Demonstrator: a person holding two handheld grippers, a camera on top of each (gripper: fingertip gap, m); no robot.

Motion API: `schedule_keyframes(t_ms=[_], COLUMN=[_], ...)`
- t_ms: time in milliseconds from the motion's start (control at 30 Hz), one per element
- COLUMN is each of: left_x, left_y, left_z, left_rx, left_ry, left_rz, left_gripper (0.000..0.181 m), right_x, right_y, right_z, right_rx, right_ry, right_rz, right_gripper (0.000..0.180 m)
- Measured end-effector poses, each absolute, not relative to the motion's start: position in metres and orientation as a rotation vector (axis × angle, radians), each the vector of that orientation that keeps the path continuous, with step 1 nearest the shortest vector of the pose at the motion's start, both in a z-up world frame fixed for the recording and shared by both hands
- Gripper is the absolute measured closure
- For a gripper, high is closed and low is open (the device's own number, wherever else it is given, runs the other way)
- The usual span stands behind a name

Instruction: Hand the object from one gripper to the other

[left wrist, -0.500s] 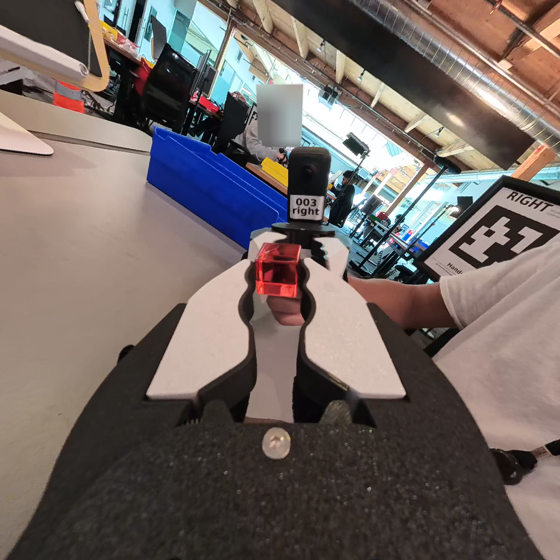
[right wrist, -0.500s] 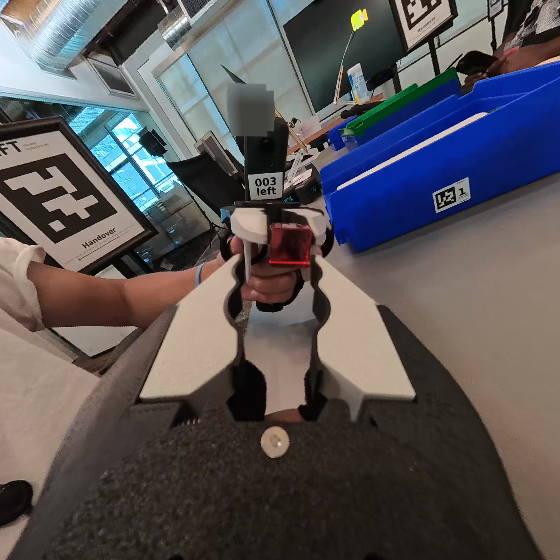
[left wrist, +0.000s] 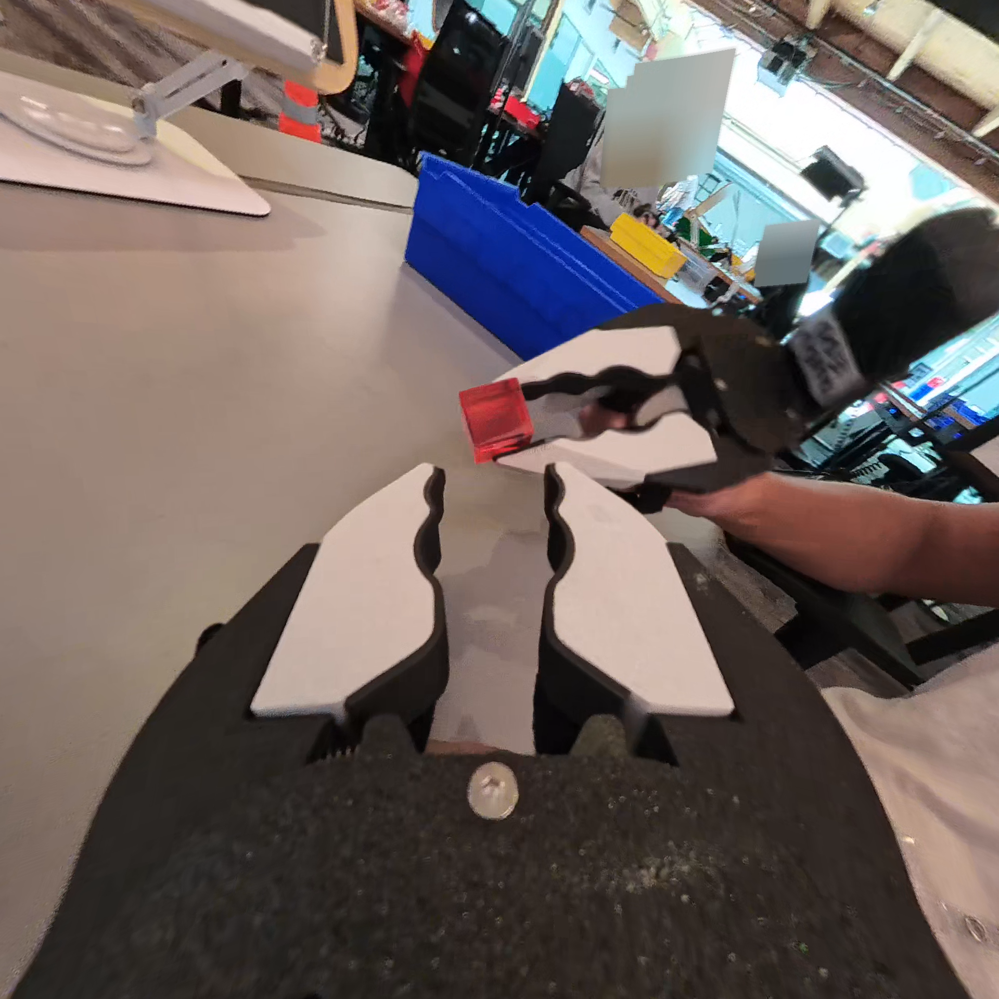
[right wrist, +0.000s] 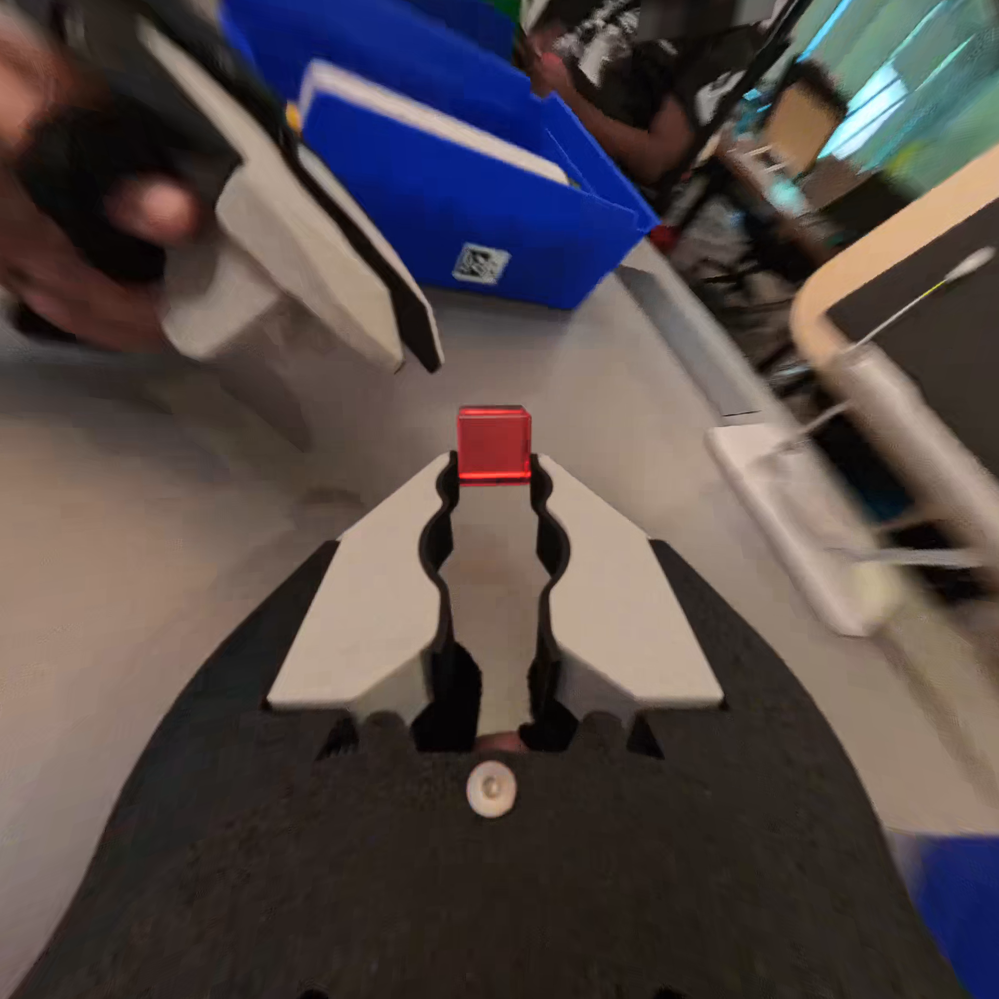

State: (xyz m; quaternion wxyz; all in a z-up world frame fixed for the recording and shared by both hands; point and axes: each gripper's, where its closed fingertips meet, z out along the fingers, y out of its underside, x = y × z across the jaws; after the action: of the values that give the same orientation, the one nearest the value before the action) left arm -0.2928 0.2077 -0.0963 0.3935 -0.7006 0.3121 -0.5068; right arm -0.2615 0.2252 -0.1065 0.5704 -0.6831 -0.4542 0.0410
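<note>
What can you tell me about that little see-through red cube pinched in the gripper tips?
The small translucent red cube looks like glossy clear plastic or acrylic, with sharp edges and brighter glowing rims. It is held in the air above the grey table, clamped at the very tips of the right gripper, whose two dark-lined white fingers press its opposite sides; most of it sticks out beyond them. The left gripper stands open nearby, not touching the cube.

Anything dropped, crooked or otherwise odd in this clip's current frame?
Nothing stands out. The translucent red plastic cube sits squarely at the tips of the right gripper, off the grey table; the left gripper is open and empty. Only motion blur.
</note>
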Motion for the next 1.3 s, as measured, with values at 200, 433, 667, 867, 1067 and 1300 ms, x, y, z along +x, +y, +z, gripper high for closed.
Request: schedule_keyframes(t_ms=[200, 433, 667, 867, 1067, 1300], left_x=[-0.286, -0.285, -0.295, -0.295, -0.289, -0.279], left_y=[0.206, 0.201, 0.212, 0.210, 0.203, 0.178], left_z=[-0.108, -0.106, -0.105, -0.103, -0.096, -0.068], left_rx=[-1.821, -1.800, -1.780, -1.764, -1.722, -1.602], left_ry=[0.839, 0.923, 0.943, 0.940, 0.937, 0.879], left_rz=[-1.212, -1.122, -0.971, -1.005, -1.102, -1.475], left_gripper=[0.145, 0.154, 0.154, 0.154, 0.154, 0.154], right_x=[-0.286, -0.290, -0.265, -0.227, -0.264, -0.286], right_y=[0.211, 0.209, 0.220, 0.259, 0.217, 0.188], right_z=[-0.105, -0.104, -0.127, -0.103, -0.090, -0.070], right_rx=[-1.293, -1.270, -1.584, -1.762, -1.682, -1.527], right_ry=[-1.304, -1.301, -1.177, -0.601, -0.477, -0.612], right_rz=[-0.473, -0.458, -0.114, 0.344, 1.422, 1.678], right_gripper=[0.154, 0.154, 0.121, 0.122, 0.122, 0.131])
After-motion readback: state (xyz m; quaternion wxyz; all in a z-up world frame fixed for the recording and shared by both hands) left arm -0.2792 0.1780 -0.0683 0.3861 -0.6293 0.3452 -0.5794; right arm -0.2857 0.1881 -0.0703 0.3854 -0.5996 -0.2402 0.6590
